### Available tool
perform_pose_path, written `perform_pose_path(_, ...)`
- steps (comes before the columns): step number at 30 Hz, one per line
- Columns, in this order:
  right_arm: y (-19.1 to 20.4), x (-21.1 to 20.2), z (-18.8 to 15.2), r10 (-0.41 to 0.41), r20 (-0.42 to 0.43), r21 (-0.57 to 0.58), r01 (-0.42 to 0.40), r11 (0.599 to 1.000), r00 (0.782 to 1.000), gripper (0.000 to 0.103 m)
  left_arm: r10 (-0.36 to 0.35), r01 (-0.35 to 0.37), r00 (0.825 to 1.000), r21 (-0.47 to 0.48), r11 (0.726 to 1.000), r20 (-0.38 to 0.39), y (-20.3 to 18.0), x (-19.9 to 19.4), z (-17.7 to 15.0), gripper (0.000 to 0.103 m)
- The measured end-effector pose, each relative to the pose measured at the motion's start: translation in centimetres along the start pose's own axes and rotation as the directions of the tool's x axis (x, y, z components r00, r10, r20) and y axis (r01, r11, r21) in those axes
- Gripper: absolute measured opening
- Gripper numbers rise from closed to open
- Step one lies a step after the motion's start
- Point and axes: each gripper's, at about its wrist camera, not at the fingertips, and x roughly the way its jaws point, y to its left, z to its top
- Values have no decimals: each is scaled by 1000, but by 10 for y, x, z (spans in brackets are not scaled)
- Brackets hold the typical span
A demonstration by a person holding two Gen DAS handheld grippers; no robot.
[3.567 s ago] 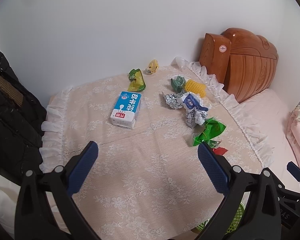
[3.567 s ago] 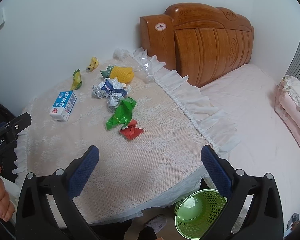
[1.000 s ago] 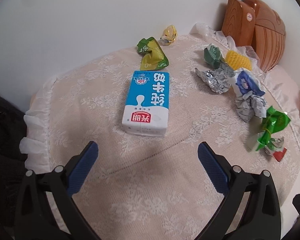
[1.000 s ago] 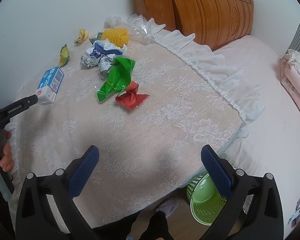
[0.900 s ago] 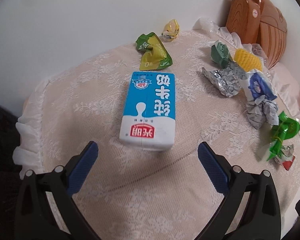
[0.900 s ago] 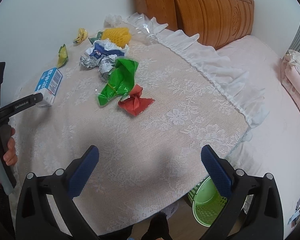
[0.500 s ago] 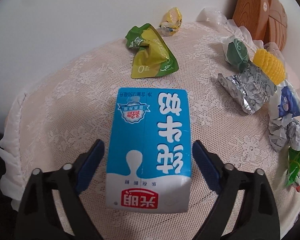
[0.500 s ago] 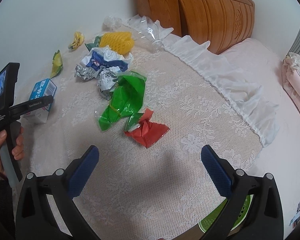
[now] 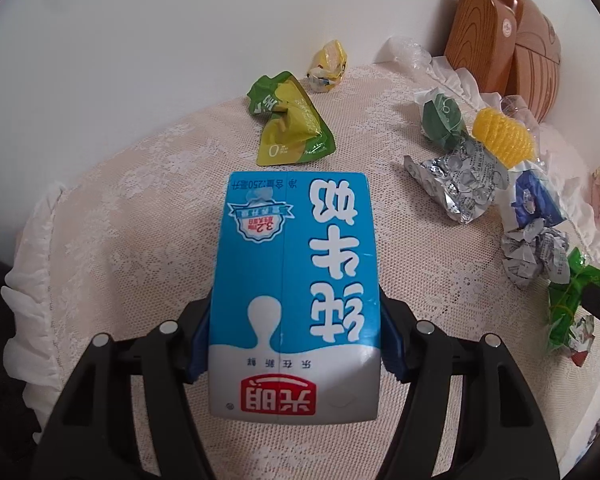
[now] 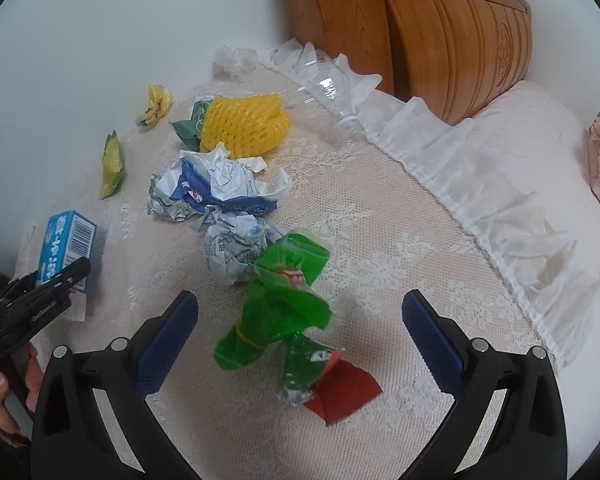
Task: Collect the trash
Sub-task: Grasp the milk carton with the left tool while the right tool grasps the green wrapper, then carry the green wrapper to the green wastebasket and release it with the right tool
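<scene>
A blue and white milk carton [image 9: 296, 280] lies flat on the lace-covered table [image 9: 140, 240]. My left gripper [image 9: 296, 340] straddles its near end, jaws closing, and both blue pads touch the carton's sides. In the right wrist view the carton [image 10: 66, 248] sits at the far left with the left gripper [image 10: 40, 300] on it. My right gripper [image 10: 300, 332] stands open just above a crumpled green plastic wrapper [image 10: 284, 304] and a red wrapper [image 10: 340, 392], which lie between its fingers without touching the pads.
More trash lies behind: a green-yellow pouch [image 9: 292, 128], a yellow wrapper [image 9: 328, 66], foil [image 9: 456, 184], crumpled paper [image 10: 220, 188], yellow foam netting [image 10: 244, 124] and a clear bottle [image 10: 332, 88]. A wooden headboard [image 10: 420, 20] and a bed stand to the right. A hand [image 10: 4, 396] holds the left gripper.
My left gripper advanced over the carton and its jaws narrowed onto the carton's sides. My right gripper moved in over the green and red wrappers; the green bin dropped out of view.
</scene>
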Motion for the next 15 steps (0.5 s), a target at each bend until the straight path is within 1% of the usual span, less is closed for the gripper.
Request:
perform_pose_path(1,4,5,1,-4,-14,-18,4,1000,1000,88,-3,3,1000,-4,1000,3,1,-6,-3,63)
perform_pose_path(2,8,9,1,-4,-26,-38,3,999,1000,82,-7,7,1000,-9,1000,6,1,-13,-6,63)
perform_pose_path(4,13,14,0,-4,-55,-74,0,997,998,54,-12,12,1000,-18,1000,11,2,-25,-13,63)
perform_pose_path(5,14,14,-1,-2,-59,-81,-3,997,998,49,-11,11,1000,-22,1000,15,3,-31,-16,63)
perform_pose_path(6,13,13,-2,7,-55,-77,-11,997,998,46,-10,10,1000,-23,1000,17,2,-37,-20,63)
perform_pose_path(7,11,10,-2,30,-50,-64,-33,997,998,40,-6,6,1000,-22,1000,20,0,-42,-23,63)
perform_pose_path(10,7,1,-3,112,-45,-37,-113,993,993,39,3,-3,999,-14,1000,34,-4,-60,-37,63)
perform_pose_path(15,4,-23,-4,183,-12,-32,-184,982,983,38,-18,18,999,-13,1000,46,-16,-96,-60,63)
